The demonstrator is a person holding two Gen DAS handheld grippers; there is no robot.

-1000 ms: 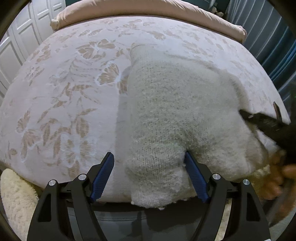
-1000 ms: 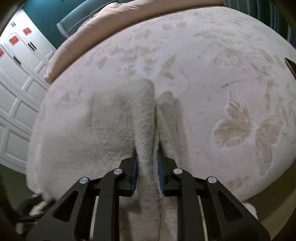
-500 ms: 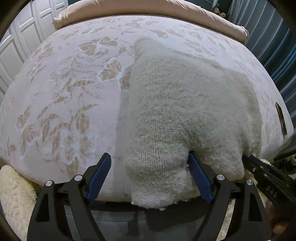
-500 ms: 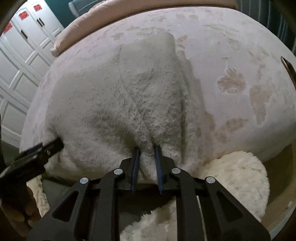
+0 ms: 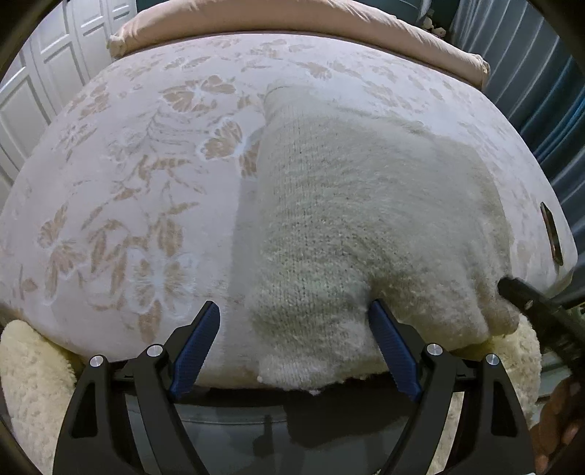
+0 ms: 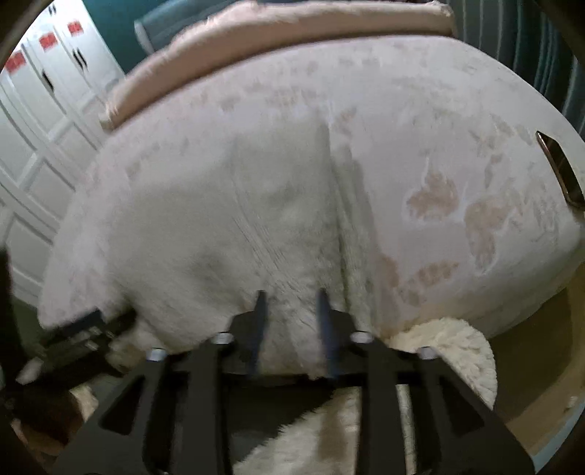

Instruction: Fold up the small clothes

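Observation:
A fuzzy cream knit sweater [image 5: 365, 219] lies on the floral bedspread [image 5: 128, 182], its near edge hanging over the front of the bed. My left gripper [image 5: 294, 318] is open, its blue fingers [image 5: 197, 339] standing either side of the sweater's near left corner without clamping it. The right gripper shows at the right edge of the left wrist view [image 5: 526, 303], at the sweater's near right corner. In the blurred right wrist view the right gripper [image 6: 290, 303] is partly open, its fingers astride the sweater [image 6: 226, 226] hem.
A pink pillow [image 5: 292, 22] lies along the far edge of the bed. A dark phone [image 5: 550, 234] lies near the bed's right edge, also in the right wrist view [image 6: 559, 171]. A cream fluffy rug [image 6: 449, 350] is on the floor below. White closet doors [image 5: 29, 91] stand at left.
My right gripper pulled the sweater back to the bed's near edge, then its jaws widened from a tight pinch on the fabric. The left gripper stayed open at the near left corner.

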